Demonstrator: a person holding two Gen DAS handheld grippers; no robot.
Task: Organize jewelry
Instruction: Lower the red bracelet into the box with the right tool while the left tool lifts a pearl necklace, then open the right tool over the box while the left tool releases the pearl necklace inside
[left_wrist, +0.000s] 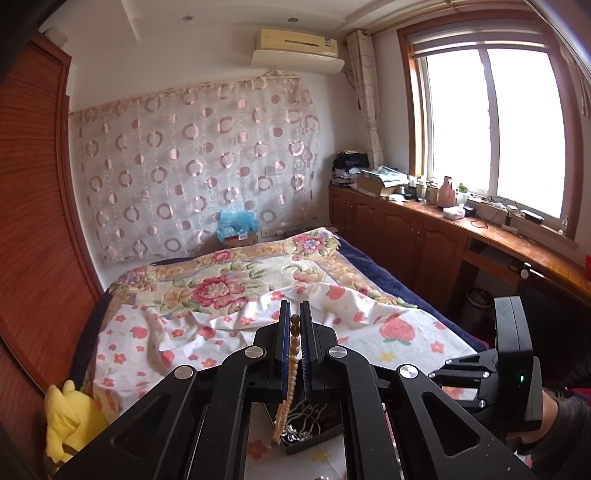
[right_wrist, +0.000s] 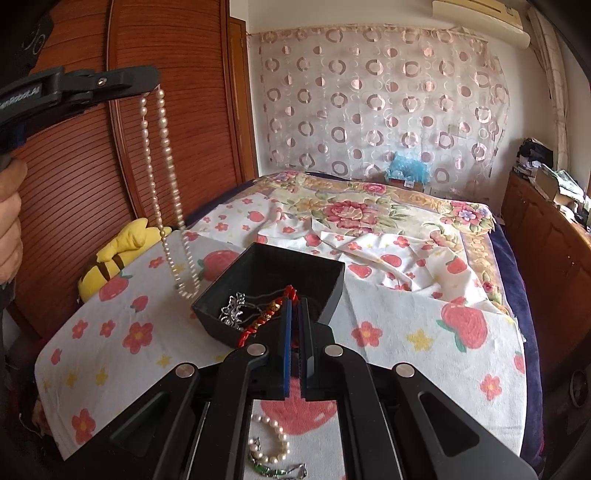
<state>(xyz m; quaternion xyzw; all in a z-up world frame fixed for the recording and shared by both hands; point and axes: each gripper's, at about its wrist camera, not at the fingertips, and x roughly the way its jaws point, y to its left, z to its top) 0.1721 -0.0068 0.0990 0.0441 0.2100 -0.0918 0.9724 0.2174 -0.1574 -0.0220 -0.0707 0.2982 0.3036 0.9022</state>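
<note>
My left gripper (left_wrist: 294, 314) is shut on a long pearl necklace (left_wrist: 293, 354); in the right wrist view the left gripper (right_wrist: 149, 86) holds the pearl necklace (right_wrist: 168, 192) high, its loop hanging down to just left of the black box (right_wrist: 325, 295). The box holds a silver piece (right_wrist: 233, 314) and a red cord bracelet (right_wrist: 271, 314); it also shows under the left gripper (left_wrist: 314, 435). My right gripper (right_wrist: 294, 310) is shut at the box's near rim, touching the red bracelet; whether it grips it I cannot tell. A pearl bracelet (right_wrist: 271, 441) and a green piece (right_wrist: 275, 470) lie on the cloth below it.
All sits on a flowered cloth (right_wrist: 406, 325) over a board on the bed (left_wrist: 229, 280). A yellow plush toy (right_wrist: 110, 258) lies left. A wooden wardrobe (left_wrist: 33, 206) stands left, cabinets (left_wrist: 424, 236) under the window right. My right gripper appears at the left wrist view's right edge (left_wrist: 509, 369).
</note>
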